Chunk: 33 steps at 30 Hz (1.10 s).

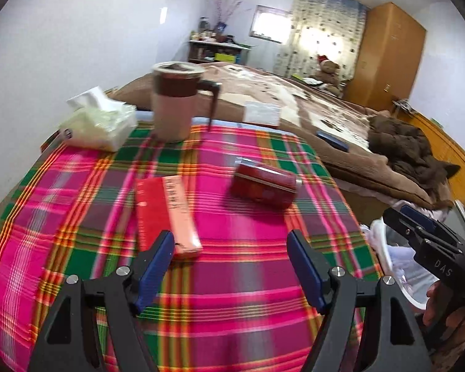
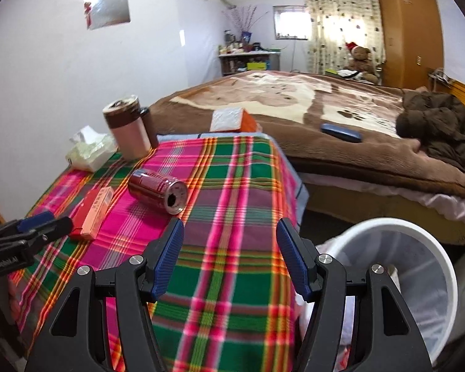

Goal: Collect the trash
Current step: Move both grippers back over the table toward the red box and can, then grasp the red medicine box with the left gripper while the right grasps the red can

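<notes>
Left tongs (image 1: 231, 243) and right tongs (image 2: 229, 232), both spread wide and empty, above a plaid-covered tabletop (image 2: 232, 186). A red drink can (image 2: 158, 192) lies on its side mid-table, its open mouth facing the right tongs. A red-and-pink carton (image 1: 167, 214) lies flat beside the left tongs. Tissue pack (image 1: 99, 124) and lidded mug (image 1: 176, 102) stand at the far edge. A white lined wastebasket (image 2: 418, 266) stands just beside the table, below the right tongs.

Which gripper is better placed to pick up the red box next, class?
Left. The left gripper is open with one finger beside the red box. The right gripper sits nearer the bin.
</notes>
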Available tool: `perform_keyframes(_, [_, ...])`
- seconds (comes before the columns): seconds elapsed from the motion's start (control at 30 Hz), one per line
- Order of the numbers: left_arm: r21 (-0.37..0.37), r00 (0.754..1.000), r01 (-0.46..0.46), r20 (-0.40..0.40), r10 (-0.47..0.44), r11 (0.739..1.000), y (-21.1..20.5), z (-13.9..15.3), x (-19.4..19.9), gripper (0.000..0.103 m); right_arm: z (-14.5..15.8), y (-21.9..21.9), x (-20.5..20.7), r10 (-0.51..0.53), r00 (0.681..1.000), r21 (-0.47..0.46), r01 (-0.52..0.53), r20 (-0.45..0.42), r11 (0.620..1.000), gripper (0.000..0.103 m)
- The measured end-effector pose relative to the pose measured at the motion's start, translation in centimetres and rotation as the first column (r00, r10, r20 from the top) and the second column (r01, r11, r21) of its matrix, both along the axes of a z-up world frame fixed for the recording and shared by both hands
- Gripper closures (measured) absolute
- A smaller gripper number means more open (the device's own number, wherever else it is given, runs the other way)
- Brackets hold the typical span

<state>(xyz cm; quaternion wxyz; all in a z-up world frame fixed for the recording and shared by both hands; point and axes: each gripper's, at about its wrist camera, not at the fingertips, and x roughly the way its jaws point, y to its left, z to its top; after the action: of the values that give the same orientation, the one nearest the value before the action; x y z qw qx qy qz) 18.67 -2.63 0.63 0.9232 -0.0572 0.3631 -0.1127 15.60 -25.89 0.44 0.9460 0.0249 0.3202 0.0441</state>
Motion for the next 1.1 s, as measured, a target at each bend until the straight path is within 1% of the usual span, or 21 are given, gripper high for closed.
perform_keyframes(0.23, [0.008, 0.997, -0.073, -0.034, 0.073, 0.997, 2.8, -1.3, 1.8, 0.025, -0.4, 2.1, 3.0, 0.099, 0.995, -0.001, -0.099, -0.026, 0.995, 0.039])
perform_keyframes(0.4, [0.019, 0.990, -0.107, -0.085, 0.108, 0.994, 3.8, -3.0, 3.8, 0.024, -0.5, 3.4, 5.5, 0.182, 0.983, 0.000, -0.182, -0.026, 0.983, 0.039])
perform_keyframes(0.57, [0.004, 0.984, -0.106, -0.142, 0.106, 0.994, 4.0, -4.7, 5.9, 0.024, -1.0, 4.7, 7.7, 0.252, 0.967, 0.012, -0.252, -0.034, 0.968, 0.039])
perform_keyframes(0.67, [0.016, 0.984, -0.099, -0.145, 0.101, 0.995, 3.8, -5.1, 6.6, 0.023, -1.3, 5.4, 8.7, 0.278, 0.960, -0.002, -0.279, -0.039, 0.960, 0.039])
perform_keyframes(0.8, [0.041, 0.978, -0.101, -0.179, 0.106, 0.994, 4.0, -5.9, 7.7, 0.023, -1.8, 6.2, 10.0, 0.340, 0.938, 0.010, -0.340, -0.072, 0.940, 0.037])
perform_keyframes(0.9, [0.040, 0.980, -0.094, -0.171, 0.099, 0.995, 4.2, -5.9, 7.7, 0.023, -2.2, 7.0, 10.8, 0.390, 0.917, -0.005, -0.392, -0.090, 0.920, 0.036])
perform_keyframes(1.1, [0.046, 0.981, -0.091, -0.165, 0.097, 0.995, 5.4, -5.8, 7.7, 0.023, -3.2, 8.3, 11.4, 0.431, 0.890, -0.024, -0.439, -0.148, 0.898, 0.034])
